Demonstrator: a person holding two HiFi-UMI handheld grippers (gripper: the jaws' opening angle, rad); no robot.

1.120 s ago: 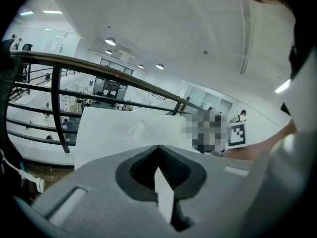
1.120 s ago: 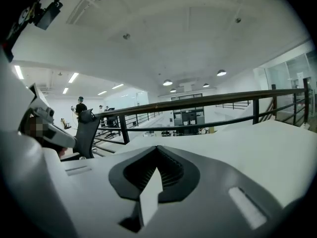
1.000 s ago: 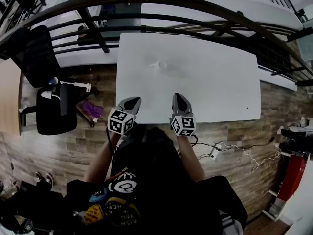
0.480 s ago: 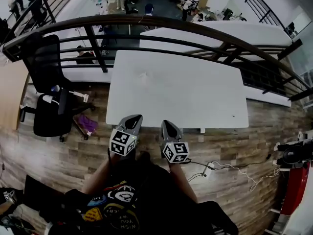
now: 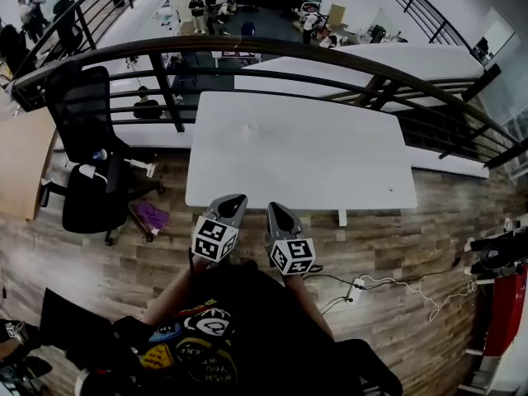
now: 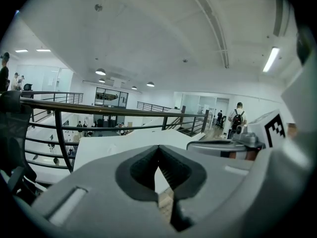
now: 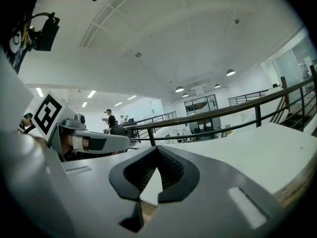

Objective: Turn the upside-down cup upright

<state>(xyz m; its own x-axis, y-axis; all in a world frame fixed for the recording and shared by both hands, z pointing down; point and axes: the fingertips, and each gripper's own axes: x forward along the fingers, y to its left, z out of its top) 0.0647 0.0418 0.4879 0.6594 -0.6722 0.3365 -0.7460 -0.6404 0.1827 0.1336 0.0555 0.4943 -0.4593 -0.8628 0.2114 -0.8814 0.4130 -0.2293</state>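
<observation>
A small, pale see-through cup (image 5: 244,127) stands on the far left part of the white table (image 5: 330,155); it is too small to tell which way up it is. My left gripper (image 5: 233,198) and right gripper (image 5: 276,209) hover side by side at the table's near edge, far short of the cup. Both are shut with nothing between the jaws. In the left gripper view the left gripper (image 6: 158,148) points over the table, and the right gripper (image 6: 233,145) shows beside it. The right gripper view has its own closed tips (image 7: 157,150) with the left gripper (image 7: 89,142) alongside.
A dark metal railing (image 5: 289,52) curves behind the table, with a lower floor and people beyond it. A black office chair (image 5: 82,139) stands left of the table, a purple object (image 5: 148,215) lies on the wood floor, and cables (image 5: 371,283) trail at the right.
Both grippers have drawn back from over the table's front to its near edge and risen. The head view has tilted up, showing more of the railing and hall. Jaws stayed shut.
</observation>
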